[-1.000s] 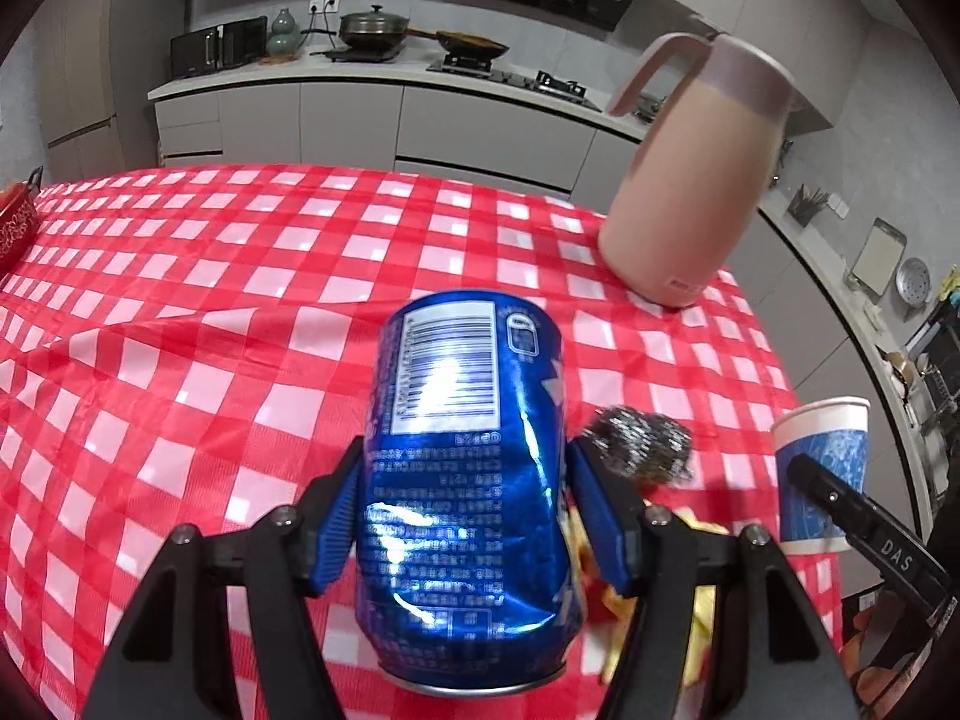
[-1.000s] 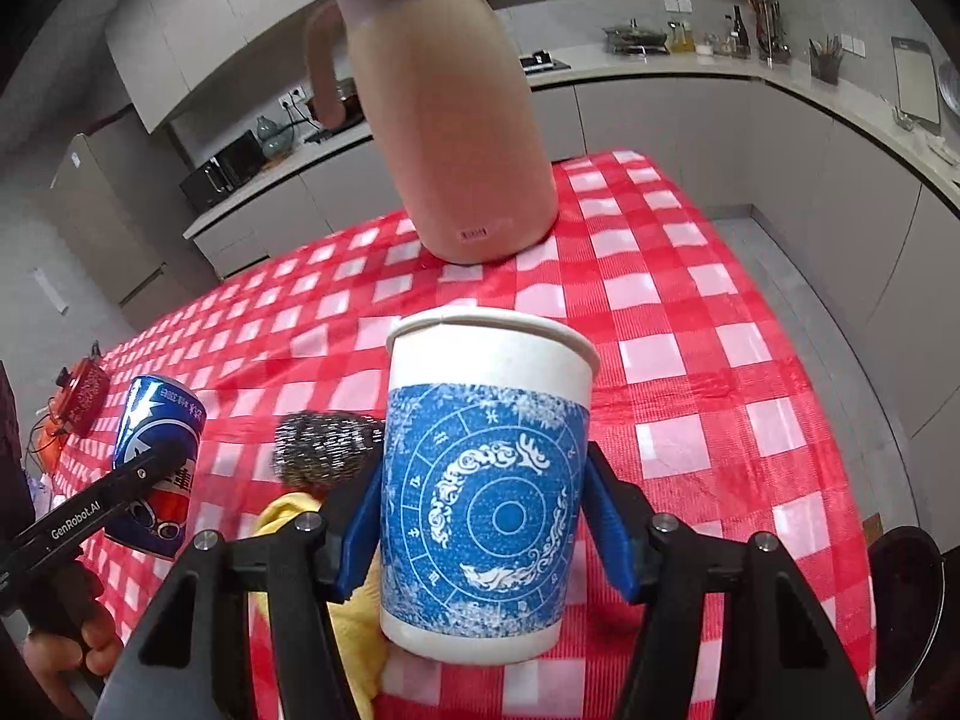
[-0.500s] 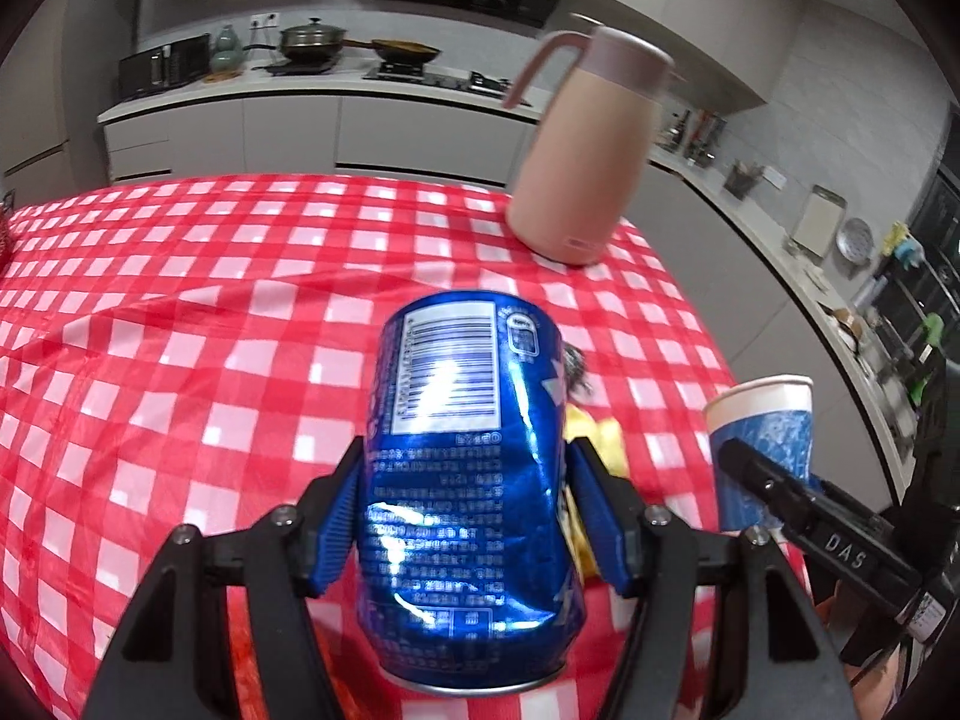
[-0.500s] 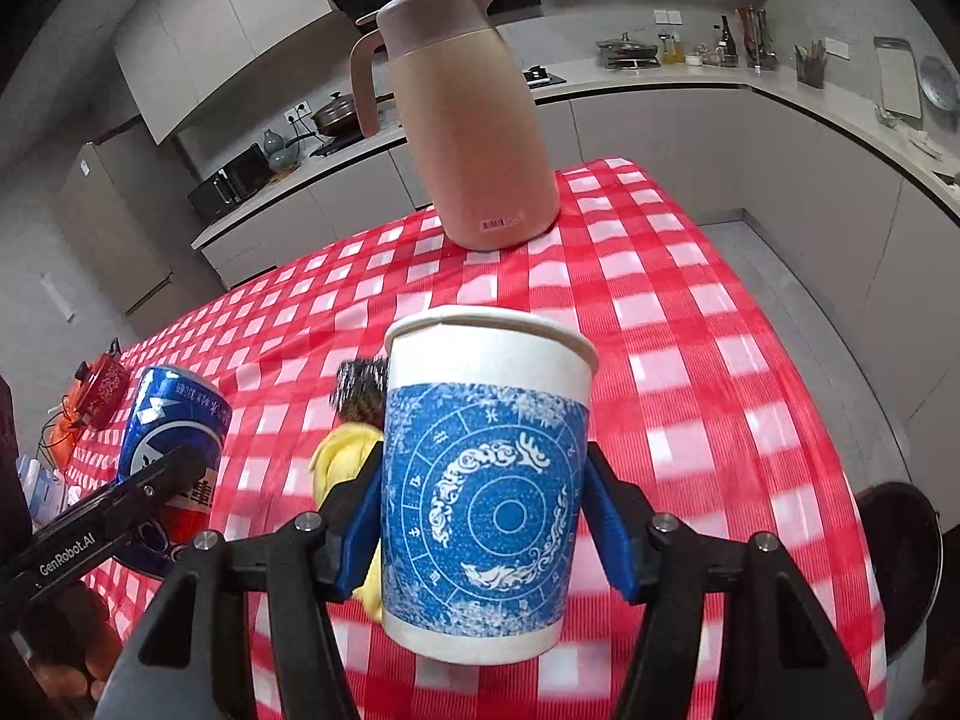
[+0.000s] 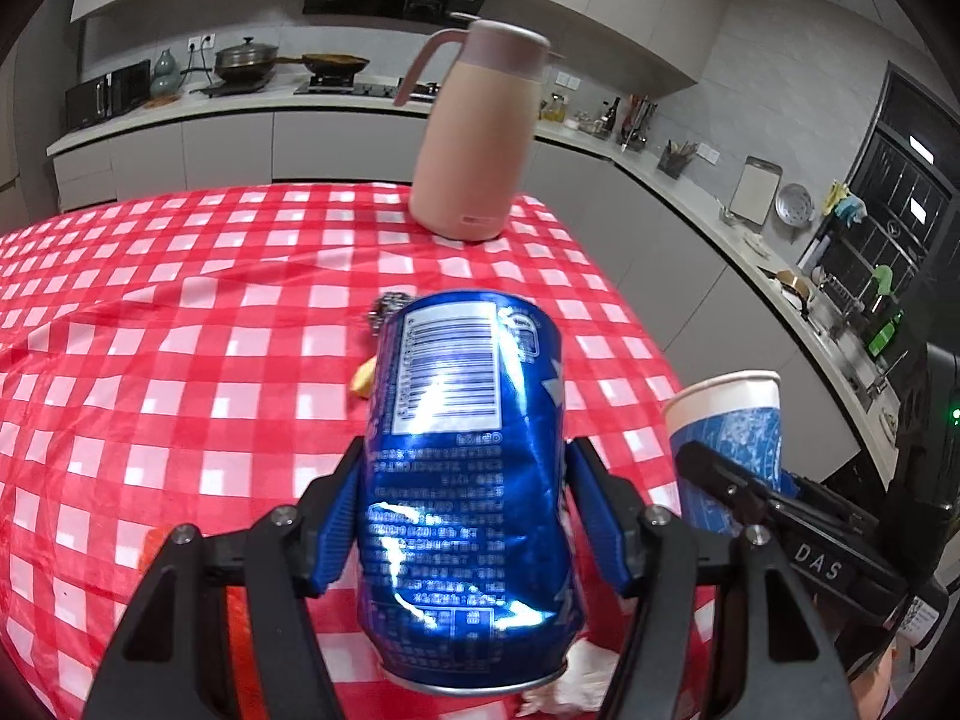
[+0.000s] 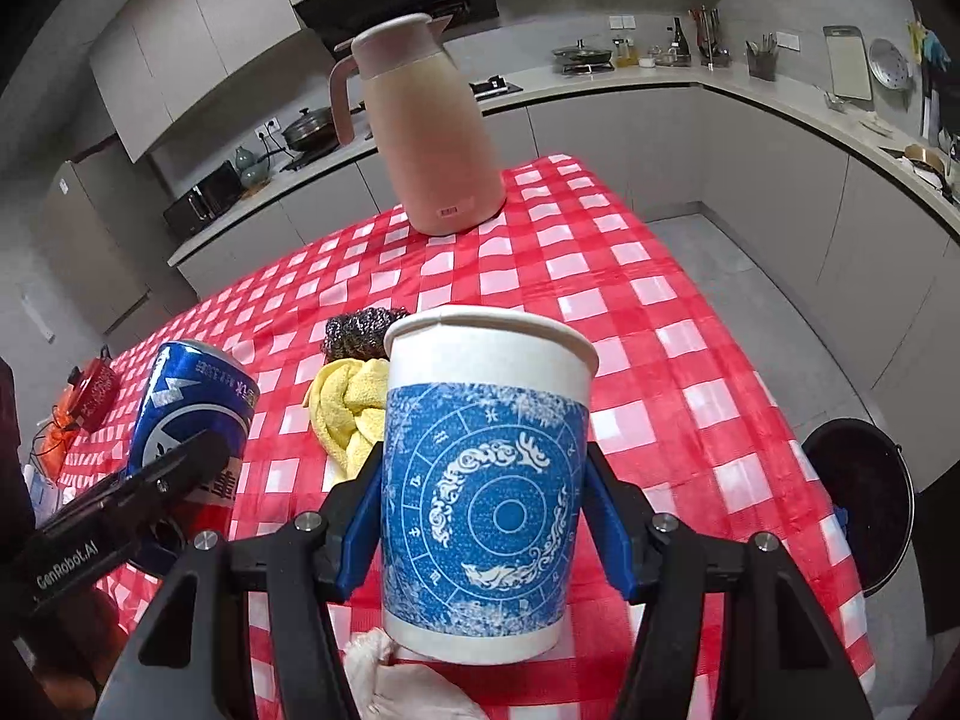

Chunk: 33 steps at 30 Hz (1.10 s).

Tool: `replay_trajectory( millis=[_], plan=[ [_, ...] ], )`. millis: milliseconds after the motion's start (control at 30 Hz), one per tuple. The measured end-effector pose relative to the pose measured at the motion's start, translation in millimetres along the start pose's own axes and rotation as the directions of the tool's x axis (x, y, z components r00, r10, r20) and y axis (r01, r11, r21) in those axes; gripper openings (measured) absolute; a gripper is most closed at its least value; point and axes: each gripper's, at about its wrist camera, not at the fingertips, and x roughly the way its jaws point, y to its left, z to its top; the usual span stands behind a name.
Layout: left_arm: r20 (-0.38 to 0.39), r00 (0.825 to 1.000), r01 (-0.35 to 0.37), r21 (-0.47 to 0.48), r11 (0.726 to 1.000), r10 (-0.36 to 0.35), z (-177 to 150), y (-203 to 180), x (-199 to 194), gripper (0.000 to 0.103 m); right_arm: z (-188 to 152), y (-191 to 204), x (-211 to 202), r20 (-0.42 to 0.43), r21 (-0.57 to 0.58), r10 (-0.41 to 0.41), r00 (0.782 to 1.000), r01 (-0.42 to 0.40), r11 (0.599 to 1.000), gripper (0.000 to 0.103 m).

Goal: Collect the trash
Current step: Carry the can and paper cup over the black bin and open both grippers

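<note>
A dented blue drink can [image 5: 468, 480] is clamped upright between the blue pads of the left tongs [image 5: 468, 516], held above the red-and-white checked cloth of the bench [image 5: 180, 324]; its barcode panel faces the left wrist camera and its sides are creased where the pads press in. From the right wrist view the same can shows at the left, gripped by a black finger. The right tongs [image 6: 483, 516] are clenched on a white paper cup [image 6: 486, 480] with a blue zodiac-wheel print, also upright and lifted off the cloth, open mouth up. The two held things sit side by side, near each other but apart. Below the cup, at the near edge of the bench, lies a crumpled white tissue [image 6: 396, 678]. Beyond the cup rests a bunched yellow cloth [image 6: 348, 408], and just behind it a steel wool scourer [image 6: 360, 330], the two touching. Farther back, near the far corner of the bench, stands a pink thermos jug [image 6: 426, 126] with its handle turned left. On the floor to the right of the bench sits a round black bin [image 6: 864, 492]. A kitchen worktop [image 6: 780, 90] with a hob, pans and utensils runs along the walls behind.
</note>
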Motion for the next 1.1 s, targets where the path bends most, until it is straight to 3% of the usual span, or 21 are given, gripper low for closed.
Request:
replay_trajectory(
  millis=[167,367,733,1100],
  plan=[
    [0.013,1.000,-0.017,-0.008,1.000,0.018,-8,-39,6,0.066,-1,-36,-15,0.010,-0.023,0.021,1.000,-0.021,1.000,0.063],
    [-0.026,1.000,-0.001,-0.016,1.000,0.000,-16,-96,32,0.066,8,-104,-26,-0.004,-0.008,0.024,1.000,-0.024,1.000,0.063],
    [-0.070,0.995,0.074,0.049,0.996,-0.071,-12,-189,73,0.066,19,-210,-44,0.002,0.074,-0.021,1.000,0.021,0.997,0.063],
    [-0.165,0.975,0.171,0.132,0.976,-0.149,-25,-275,109,0.065,12,-305,-71,0.000,0.163,-0.107,0.994,0.105,0.981,0.063]
  ],
)
